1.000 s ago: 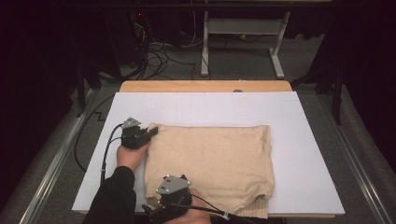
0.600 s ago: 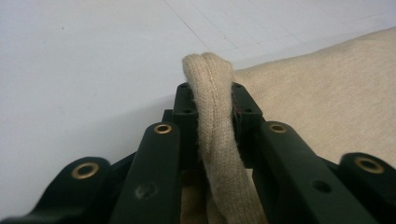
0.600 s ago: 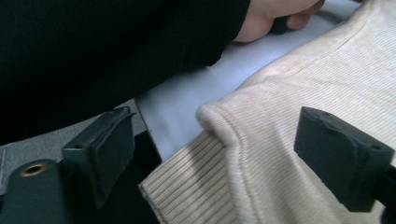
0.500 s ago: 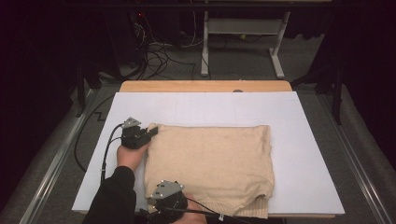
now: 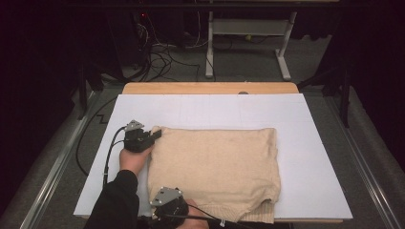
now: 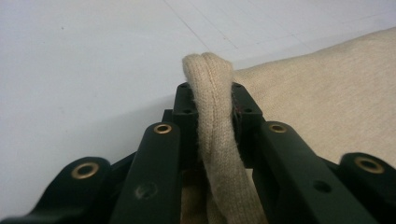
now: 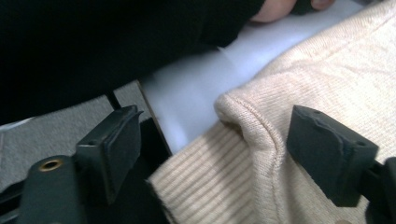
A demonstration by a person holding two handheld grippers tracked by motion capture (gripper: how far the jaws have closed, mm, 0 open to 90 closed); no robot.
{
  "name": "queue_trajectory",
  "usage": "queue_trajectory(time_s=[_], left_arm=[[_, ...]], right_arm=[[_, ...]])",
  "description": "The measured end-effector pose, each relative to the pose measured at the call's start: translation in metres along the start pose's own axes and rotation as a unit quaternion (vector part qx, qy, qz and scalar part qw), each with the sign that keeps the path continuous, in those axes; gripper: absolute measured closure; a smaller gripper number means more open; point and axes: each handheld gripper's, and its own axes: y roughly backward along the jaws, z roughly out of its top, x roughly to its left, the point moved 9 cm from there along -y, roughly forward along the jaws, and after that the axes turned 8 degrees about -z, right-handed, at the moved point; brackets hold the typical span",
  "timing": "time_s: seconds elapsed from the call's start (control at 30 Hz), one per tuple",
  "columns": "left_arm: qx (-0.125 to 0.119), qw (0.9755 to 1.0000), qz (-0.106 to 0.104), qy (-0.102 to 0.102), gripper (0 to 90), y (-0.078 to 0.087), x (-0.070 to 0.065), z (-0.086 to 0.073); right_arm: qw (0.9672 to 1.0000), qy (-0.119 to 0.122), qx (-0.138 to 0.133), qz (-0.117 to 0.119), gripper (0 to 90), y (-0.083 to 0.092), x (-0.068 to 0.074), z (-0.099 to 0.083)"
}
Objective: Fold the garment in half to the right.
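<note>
A beige knitted sweater (image 5: pixel 215 162) lies folded flat on the white board (image 5: pixel 310 119). My left gripper (image 5: pixel 155 135) is at its far left corner, shut on a doubled fold of the knit (image 6: pixel 210 98) that stands up between the jaws. My right gripper (image 5: pixel 165 198) is at the near left corner by the ribbed hem. Its jaws have just been closing, and the sweater's corner (image 7: pixel 243 116) lies between the pads (image 7: pixel 112 144). The pads stand apart from the cloth, so this gripper (image 7: pixel 219 147) is open.
The board's near edge (image 7: pixel 154 116) runs just under my right gripper, with grey floor below it. A dark sleeve (image 5: pixel 117 200) lies along the board's left side. A wooden table edge (image 5: pixel 210 88), cables and a desk frame are beyond the board.
My right gripper has shifted slightly toward the near left corner of the sweater. My left gripper and the sweater have stayed put.
</note>
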Motion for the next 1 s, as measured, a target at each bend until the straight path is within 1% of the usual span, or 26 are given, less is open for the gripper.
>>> queue_trajectory(time_s=[0.03,0.1,0.17,0.33,0.37,0.43,0.5,0.63,0.73,0.83,1.0], left_arm=[[0.0,1.0,0.0,0.0,75.5,0.0,0.0,0.0],[0.0,1.0,0.0,0.0,75.5,0.0,0.0,0.0],[0.0,1.0,-0.001,0.001,75.5,0.0,0.0,0.0],[0.0,1.0,-0.001,0.001,75.5,0.0,0.0,0.0],[0.0,1.0,0.0,0.001,75.5,0.0,0.0,0.0],[0.001,1.0,0.001,0.0,75.5,0.0,0.0,0.0],[0.001,1.0,0.001,0.0,75.5,0.0,0.0,0.0],[0.002,1.0,0.001,0.002,75.5,0.0,0.0,0.0],[0.002,1.0,0.0,0.002,75.5,0.0,0.0,0.0],[0.002,1.0,0.0,0.002,75.5,0.0,0.0,0.0],[0.001,1.0,0.001,0.001,75.5,0.0,0.0,0.0]], right_arm=[[1.0,-0.001,0.001,-0.001,22.0,-0.001,0.0,0.0],[0.9999,0.004,0.003,-0.009,27.3,-0.001,-0.001,-0.001],[0.9998,0.004,0.008,-0.016,32.3,-0.002,-0.003,-0.001],[0.9994,0.005,0.019,-0.027,40.8,-0.003,-0.006,0.001],[0.9992,0.01,0.022,-0.032,43.9,-0.003,-0.007,0.001],[0.9989,0.017,0.025,-0.037,47.0,-0.004,-0.009,0.001],[0.9984,0.023,0.028,-0.043,48.3,-0.004,-0.009,0.001],[0.9973,0.042,0.03,-0.052,51.6,-0.005,-0.009,0.0],[0.9975,0.038,0.033,-0.05,55.0,-0.005,-0.01,0.0],[0.9973,0.038,0.032,-0.053,56.8,-0.005,-0.01,0.0],[0.9972,0.04,0.036,-0.052,62.7,-0.004,-0.011,0.0]])
